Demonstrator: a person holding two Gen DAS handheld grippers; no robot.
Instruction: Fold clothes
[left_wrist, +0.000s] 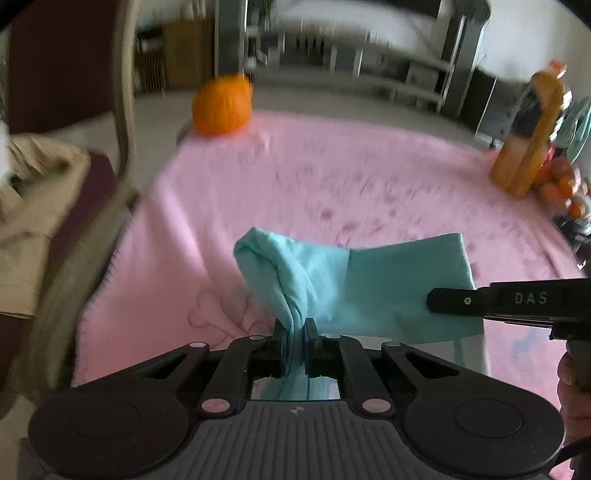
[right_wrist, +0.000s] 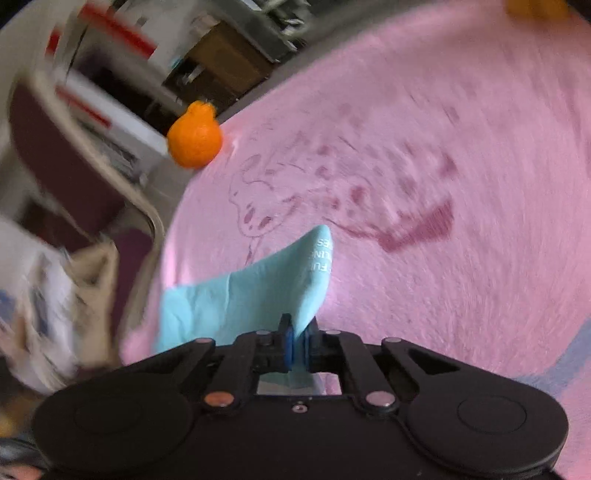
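One light-blue garment (left_wrist: 373, 284), lifted off the pink blanket (left_wrist: 332, 177) and stretched between two grippers. Left gripper (left_wrist: 294, 332) clamped tight on a bunched fold; right gripper (right_wrist: 298, 338) pinched on the other edge, near white lettering. One orange fruit (left_wrist: 222, 105) at the blanket's far corner, one orange bottle (left_wrist: 532, 129) far right beside several small oranges (left_wrist: 557, 184). One chair (left_wrist: 74, 122) left with beige cloth (left_wrist: 33, 206) on it.
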